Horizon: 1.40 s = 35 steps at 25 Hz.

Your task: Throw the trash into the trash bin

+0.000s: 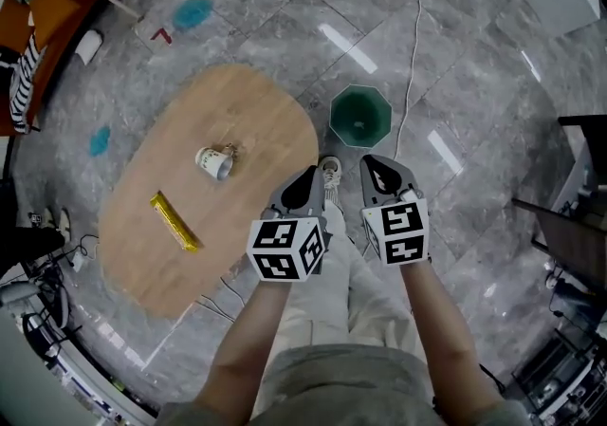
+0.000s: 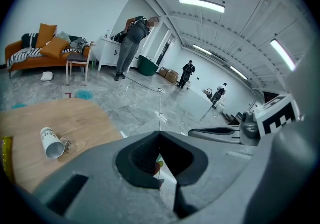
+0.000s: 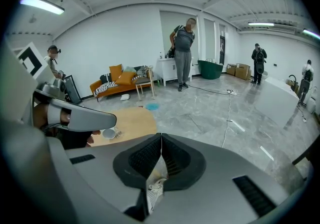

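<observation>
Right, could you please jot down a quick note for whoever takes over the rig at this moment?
Left claw: shut, empty, held in front of the body near the table's edge.
Right claw: shut, empty, level with the left one, over the floor.
Things: the paper cup lies on its side and the yellow wrapper lies flat, both on the wooden table. The green trash bin stands on the floor just off the table's end, ahead of both claws.
Done: nothing. No trash shows in the bin.
Left: pick up the cup and the wrapper and drop each into the bin.
</observation>
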### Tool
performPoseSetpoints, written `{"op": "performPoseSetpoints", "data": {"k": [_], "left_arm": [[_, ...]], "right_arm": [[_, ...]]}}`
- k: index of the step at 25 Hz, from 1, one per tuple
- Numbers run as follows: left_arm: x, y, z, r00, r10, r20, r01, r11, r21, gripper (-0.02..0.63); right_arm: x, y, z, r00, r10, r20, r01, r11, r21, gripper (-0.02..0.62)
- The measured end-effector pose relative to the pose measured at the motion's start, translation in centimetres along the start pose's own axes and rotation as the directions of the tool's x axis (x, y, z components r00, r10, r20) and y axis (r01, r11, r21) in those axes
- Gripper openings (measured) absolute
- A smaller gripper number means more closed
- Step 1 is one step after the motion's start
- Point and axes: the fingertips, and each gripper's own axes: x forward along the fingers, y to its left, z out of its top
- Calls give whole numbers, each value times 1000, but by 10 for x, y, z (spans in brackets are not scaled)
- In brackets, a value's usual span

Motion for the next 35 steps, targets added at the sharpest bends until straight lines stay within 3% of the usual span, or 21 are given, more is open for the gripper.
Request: {"op": "performPoseSetpoints", "data": {"k": [20,35], "left_arm": [[-100,-47,29,999,-5,46,2,999,50,0],[-151,-100,40,995,-55,84,43,990,133,0]], "right_arm": [[-109,40,51,992,22,128,-20,1000,-20,11],[-178,54,62,980,46,194,-40,999,-36,11]]}}
